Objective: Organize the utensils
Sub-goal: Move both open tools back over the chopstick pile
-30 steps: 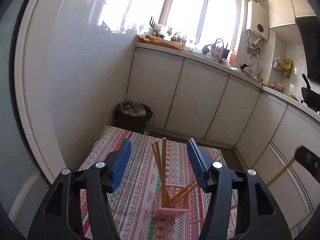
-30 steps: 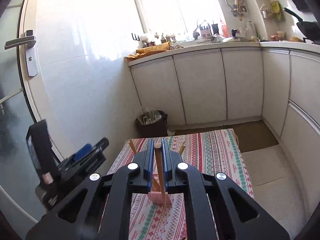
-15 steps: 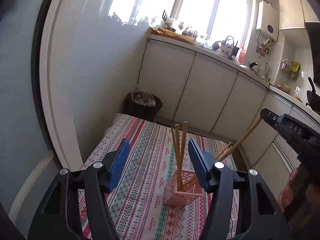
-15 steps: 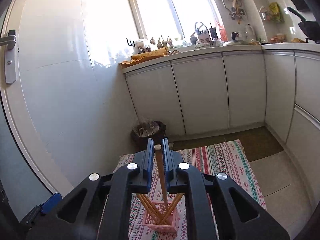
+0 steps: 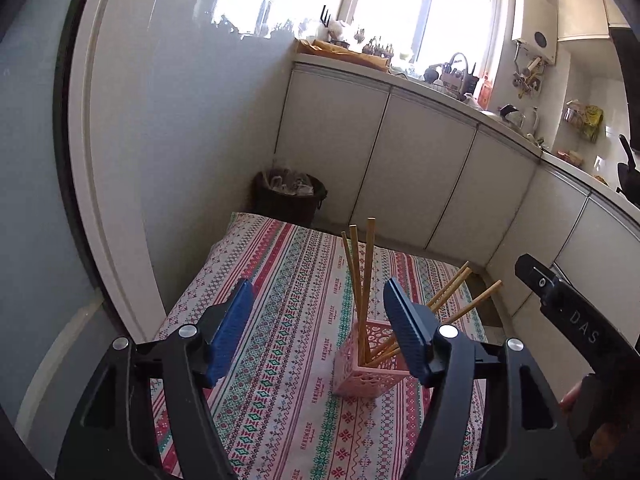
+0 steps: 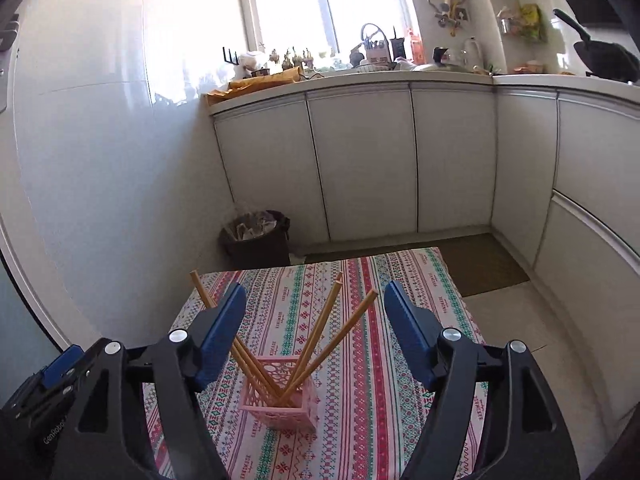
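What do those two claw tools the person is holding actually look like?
Both the left gripper and right gripper are glossy black plastic frames with silver bolts. Each finger ends in a ribbed blue pad. White lettering marks the right gripper's side in the left view. No cables show.

Kitchen, daylit | window [image 6: 320, 0] bright, glare on glossy wht wall [image 6: 100, 140] | wht base cabinets [image 6: 360, 160] in L along back & rt, cluttered countertop [image 6: 400, 74] | dark waste bin [image 6: 256, 236] in corner | pale tile floor [image 6: 520, 320], brown mat [image 6: 460, 264] | water heater [image 5: 534, 38] on wall.
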The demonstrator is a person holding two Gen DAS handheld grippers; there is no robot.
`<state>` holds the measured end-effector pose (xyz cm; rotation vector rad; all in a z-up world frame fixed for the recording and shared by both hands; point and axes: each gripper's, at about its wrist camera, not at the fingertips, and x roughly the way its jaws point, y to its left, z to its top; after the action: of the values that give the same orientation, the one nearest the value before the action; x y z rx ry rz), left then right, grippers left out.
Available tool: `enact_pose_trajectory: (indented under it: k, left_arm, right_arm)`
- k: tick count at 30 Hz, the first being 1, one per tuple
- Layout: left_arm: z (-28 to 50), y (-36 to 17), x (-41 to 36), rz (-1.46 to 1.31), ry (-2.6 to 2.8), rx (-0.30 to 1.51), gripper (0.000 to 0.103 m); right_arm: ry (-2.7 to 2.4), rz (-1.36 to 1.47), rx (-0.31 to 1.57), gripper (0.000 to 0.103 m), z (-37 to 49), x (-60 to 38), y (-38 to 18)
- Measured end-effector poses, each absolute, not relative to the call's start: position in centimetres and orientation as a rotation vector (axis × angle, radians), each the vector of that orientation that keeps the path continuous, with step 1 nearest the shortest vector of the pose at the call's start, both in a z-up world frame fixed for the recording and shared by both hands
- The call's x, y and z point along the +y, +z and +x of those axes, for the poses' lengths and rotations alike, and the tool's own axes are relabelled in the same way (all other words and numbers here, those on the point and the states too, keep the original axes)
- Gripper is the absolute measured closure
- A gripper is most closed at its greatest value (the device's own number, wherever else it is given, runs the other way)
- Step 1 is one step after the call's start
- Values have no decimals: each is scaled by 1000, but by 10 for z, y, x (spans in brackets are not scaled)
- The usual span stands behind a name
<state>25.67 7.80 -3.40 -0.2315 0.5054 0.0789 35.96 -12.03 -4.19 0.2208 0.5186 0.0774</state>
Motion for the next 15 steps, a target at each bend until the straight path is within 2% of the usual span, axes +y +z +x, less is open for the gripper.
enact_pose_trajectory:
  k: [4,8,11,15]
  left_arm:
    - [252,-35,74,-218,80,500,28]
    - [248,-37,67,-192,74,499,19]
    - [246,-40,61,-167,73,508,7]
    - [251,-51,50,-101,43,593,7]
  right_arm:
    - [43,216,526,14,345,-129,-48]
    - [24,189,552,7,333,-135,-56]
    - [9,162,570,7,322,-139,-63]
    - [-30,170,612,7,303,-153,-76]
